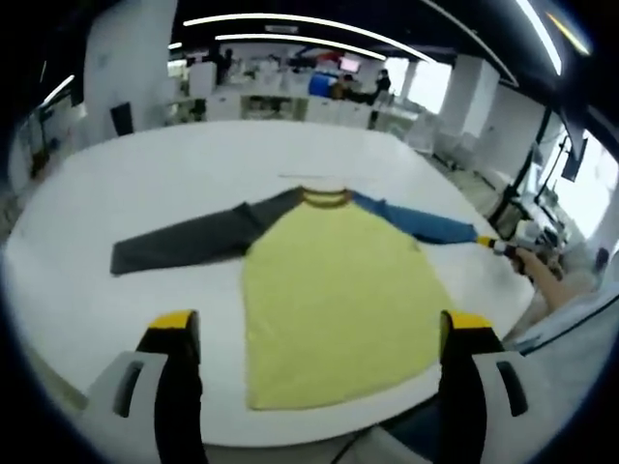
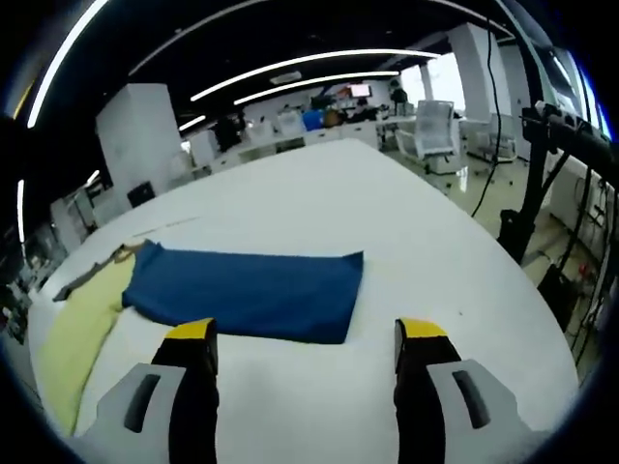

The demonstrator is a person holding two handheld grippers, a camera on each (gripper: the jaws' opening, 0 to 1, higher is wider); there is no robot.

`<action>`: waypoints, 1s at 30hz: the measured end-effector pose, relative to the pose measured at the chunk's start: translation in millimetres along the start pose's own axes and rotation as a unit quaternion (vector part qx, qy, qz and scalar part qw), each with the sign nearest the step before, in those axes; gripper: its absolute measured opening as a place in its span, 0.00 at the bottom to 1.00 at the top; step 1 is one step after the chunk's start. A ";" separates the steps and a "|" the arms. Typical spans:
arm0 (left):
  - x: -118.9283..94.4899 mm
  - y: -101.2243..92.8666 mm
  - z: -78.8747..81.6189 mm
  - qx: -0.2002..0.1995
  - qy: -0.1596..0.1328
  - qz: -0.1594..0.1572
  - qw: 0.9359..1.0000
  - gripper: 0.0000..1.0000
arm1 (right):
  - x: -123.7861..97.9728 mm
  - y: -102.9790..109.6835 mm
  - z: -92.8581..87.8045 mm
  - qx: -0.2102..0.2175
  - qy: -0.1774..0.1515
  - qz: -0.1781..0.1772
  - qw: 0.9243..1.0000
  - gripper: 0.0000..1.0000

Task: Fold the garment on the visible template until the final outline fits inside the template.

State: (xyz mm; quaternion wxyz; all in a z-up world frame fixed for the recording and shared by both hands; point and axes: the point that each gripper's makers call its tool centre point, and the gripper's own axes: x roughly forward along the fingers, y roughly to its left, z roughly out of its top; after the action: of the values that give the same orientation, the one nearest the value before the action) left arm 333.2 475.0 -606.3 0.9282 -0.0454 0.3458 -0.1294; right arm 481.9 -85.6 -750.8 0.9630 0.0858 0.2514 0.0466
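1. We are seeing the garment (image 1: 329,290) lying flat on the white tabletop (image 1: 145,184), its yellow body just ahead of the left claw (image 1: 319,333), which is standing spread and empty.
2. The right claw (image 2: 305,343) is hovering spread and empty just short of the blue sleeve (image 2: 247,290).
3. The grey sleeve (image 1: 189,242) is stretching toward open tabletop; the hem is lying near the near edge.
4. We are finding no readable writing.

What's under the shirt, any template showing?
Under the shirt only the white table shows, bare around the gray sleeve and blue sleeve. No template outline shows; anything beneath the fabric is covered.
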 end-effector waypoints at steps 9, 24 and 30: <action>1.8 -1.9 9.6 0.018 -0.005 -0.016 1.000 0.99 | 4.3 7.0 -3.2 -0.030 0.008 -0.002 1.000 0.72; 7.6 -5.6 12.1 0.030 0.001 -0.008 1.000 0.99 | 6.2 -5.9 -5.3 -0.075 0.017 -0.027 0.997 0.55; 7.5 -4.5 15.0 0.031 -0.003 -0.009 0.999 0.99 | 6.7 -7.0 -7.5 -0.104 0.025 -0.035 0.994 0.53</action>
State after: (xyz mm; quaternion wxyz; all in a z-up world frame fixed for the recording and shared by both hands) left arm 347.5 468.5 -598.9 0.9289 -0.0197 0.3388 -0.1486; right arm 484.4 -90.5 -761.7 0.9610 -0.0251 0.2723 0.0413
